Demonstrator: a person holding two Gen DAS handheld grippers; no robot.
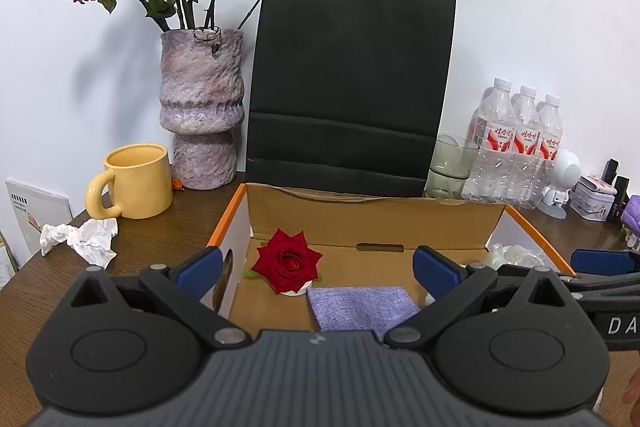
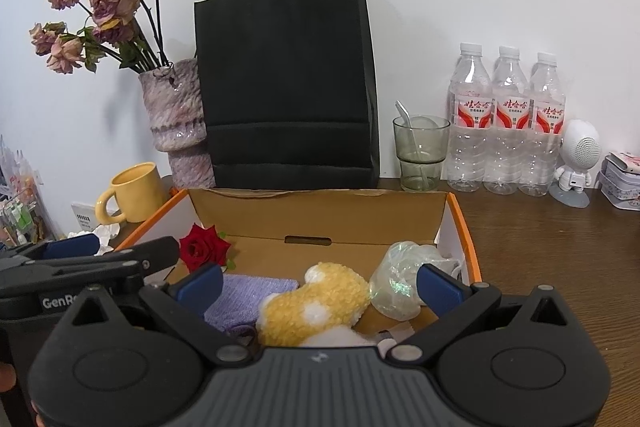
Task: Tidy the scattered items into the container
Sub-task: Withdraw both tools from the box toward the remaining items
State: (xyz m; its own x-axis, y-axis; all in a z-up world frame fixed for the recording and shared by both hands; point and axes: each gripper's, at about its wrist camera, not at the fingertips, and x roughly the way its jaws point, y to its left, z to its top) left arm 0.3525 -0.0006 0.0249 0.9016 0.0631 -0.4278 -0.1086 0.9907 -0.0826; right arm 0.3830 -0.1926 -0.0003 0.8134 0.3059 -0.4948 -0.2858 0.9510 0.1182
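Observation:
An open cardboard box [image 1: 376,223] with orange rim stands on the wooden desk; it also shows in the right wrist view [image 2: 320,211]. Inside lie a red rose [image 1: 288,261] [image 2: 204,247], a purple cloth [image 1: 360,307] [image 2: 250,297], a yellow-and-white fuzzy item [image 2: 312,303] and an iridescent crumpled wrap [image 2: 396,283] [image 1: 512,254]. My left gripper [image 1: 318,267] is open and empty above the box's near left part. My right gripper [image 2: 320,285] is open and empty above the fuzzy item. Crumpled white tissue [image 1: 82,237] lies on the desk left of the box.
Behind the box stand a black paper bag [image 1: 348,87], a vase of dried roses [image 1: 200,107], a yellow mug [image 1: 134,181], a glass with a spoon [image 2: 422,151], three water bottles [image 2: 508,123] and a white astronaut figure [image 2: 576,163]. A tin [image 2: 622,183] stands at far right.

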